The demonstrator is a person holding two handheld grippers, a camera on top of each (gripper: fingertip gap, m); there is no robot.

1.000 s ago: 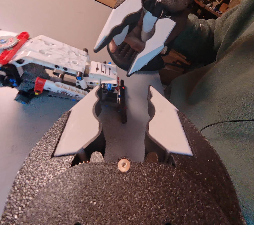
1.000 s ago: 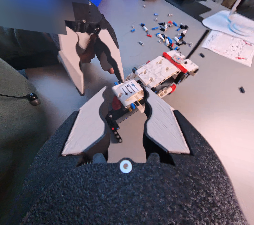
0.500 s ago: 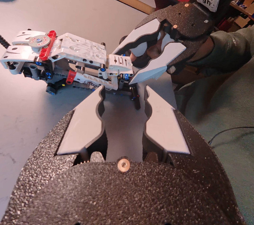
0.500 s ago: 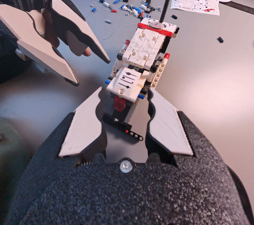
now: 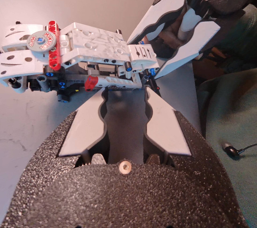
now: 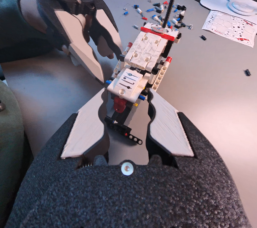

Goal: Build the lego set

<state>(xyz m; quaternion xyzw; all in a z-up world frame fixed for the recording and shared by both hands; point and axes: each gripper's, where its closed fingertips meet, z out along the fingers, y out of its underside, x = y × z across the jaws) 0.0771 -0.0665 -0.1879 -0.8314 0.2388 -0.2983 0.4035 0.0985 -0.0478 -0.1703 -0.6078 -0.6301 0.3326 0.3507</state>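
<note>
White lego model (image 6: 144, 59), two gaping claws (image 6: 127, 93)

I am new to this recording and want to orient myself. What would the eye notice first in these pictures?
First comes the white lego vehicle with its red beam, lying on the grey table in the middle. Both grippers stand open at its near end, the right gripper straddling it and the left gripper beside it. Behind it, small loose pieces lie scattered.

Grey table (image 6: 208, 82) — white lamp base (image 6: 230, 4)
</note>
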